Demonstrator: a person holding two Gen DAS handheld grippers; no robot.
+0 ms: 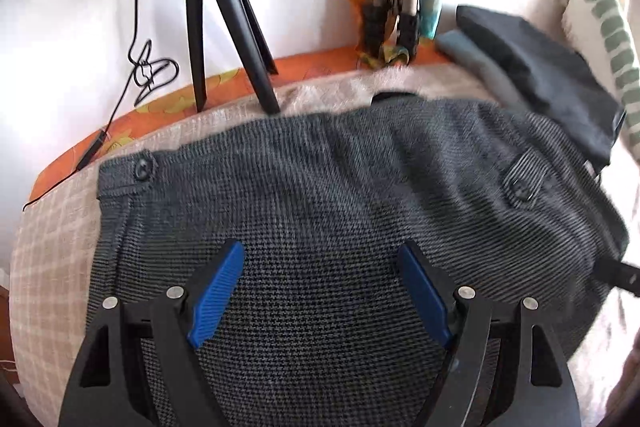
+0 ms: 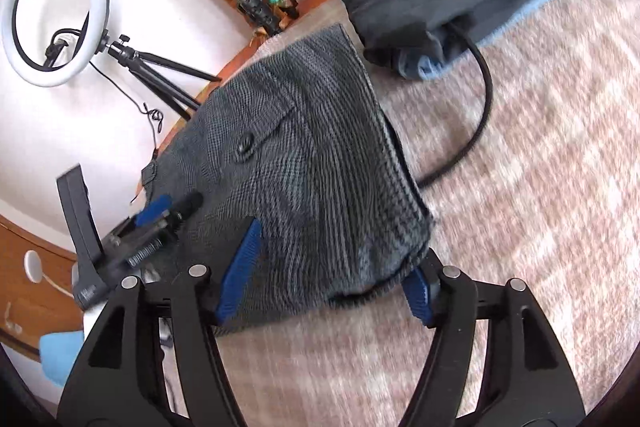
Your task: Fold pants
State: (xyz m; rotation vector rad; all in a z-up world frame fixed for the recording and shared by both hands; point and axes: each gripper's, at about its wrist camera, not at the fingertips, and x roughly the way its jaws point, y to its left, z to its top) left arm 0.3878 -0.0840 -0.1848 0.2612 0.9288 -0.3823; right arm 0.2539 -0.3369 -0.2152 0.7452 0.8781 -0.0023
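The grey houndstooth pants [image 1: 320, 211] lie folded on a beige checked blanket [image 1: 48, 267], with the buttoned waistband at the far left and a buttoned pocket flap at the right. My left gripper [image 1: 322, 291] hovers over the pants, open and empty. In the right wrist view the pants [image 2: 312, 167] form a compact folded bundle. My right gripper [image 2: 332, 267] is open, its blue fingers either side of the bundle's near corner. The left gripper [image 2: 160, 219] shows over the bundle's left edge.
A black tripod [image 1: 224, 19] stands at the back on the orange sheet; in the right wrist view it carries a ring light [image 2: 52, 15]. A pile of dark and blue folded clothes [image 1: 536, 67] lies at the far right. A black cable [image 2: 476, 99] curves across the blanket [image 2: 520, 227].
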